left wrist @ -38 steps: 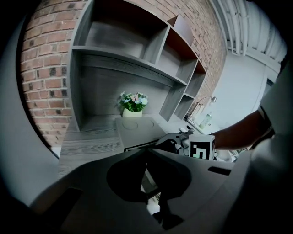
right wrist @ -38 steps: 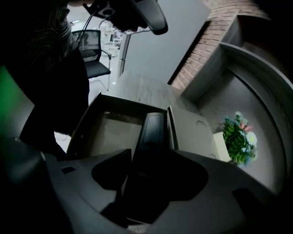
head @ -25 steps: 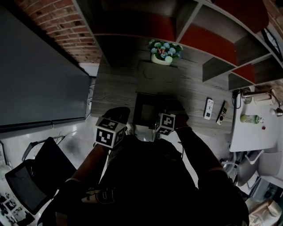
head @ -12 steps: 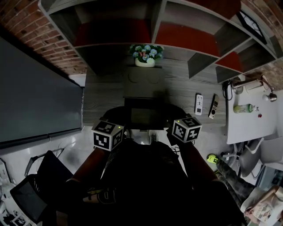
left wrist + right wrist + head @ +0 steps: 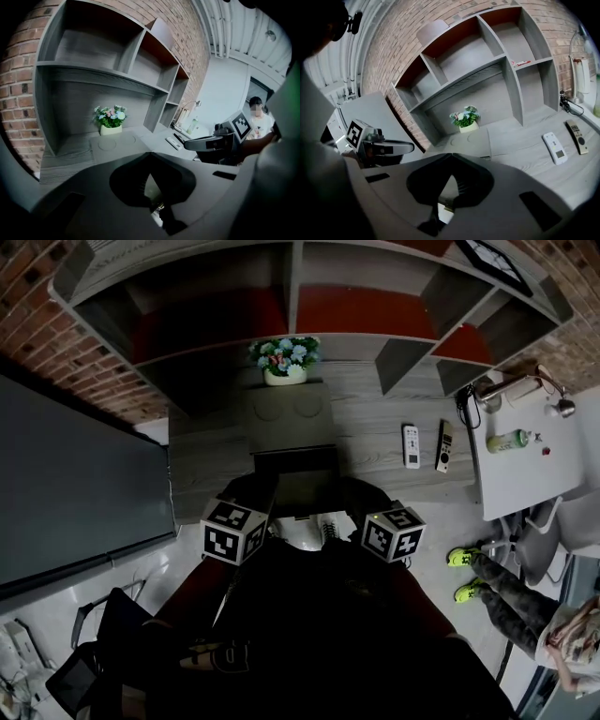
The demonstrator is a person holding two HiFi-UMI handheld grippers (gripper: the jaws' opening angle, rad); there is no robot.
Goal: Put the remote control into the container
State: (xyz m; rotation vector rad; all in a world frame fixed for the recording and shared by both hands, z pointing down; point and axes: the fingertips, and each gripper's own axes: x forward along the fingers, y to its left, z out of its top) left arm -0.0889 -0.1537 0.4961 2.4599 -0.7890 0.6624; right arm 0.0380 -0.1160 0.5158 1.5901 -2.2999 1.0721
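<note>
The white remote control lies flat on the wooden surface, its long axis pointing toward the shelves, parallel to a darker remote. Both sit right of what seems a dark container. The left gripper and right gripper have their fingers closed on nothing.

left gripper and right gripper side by side, jaws together.

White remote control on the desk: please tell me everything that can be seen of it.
The white remote control is a slim, rounded rectangle, plastic by its look, with a small grey window near one end; its buttons are too small to read. It lies flat, face up, on the grey wood-grain desk, to the right of the flower pot. A darker remote lies beside it, roughly parallel, not touching. Only the desk touches it.
</note>
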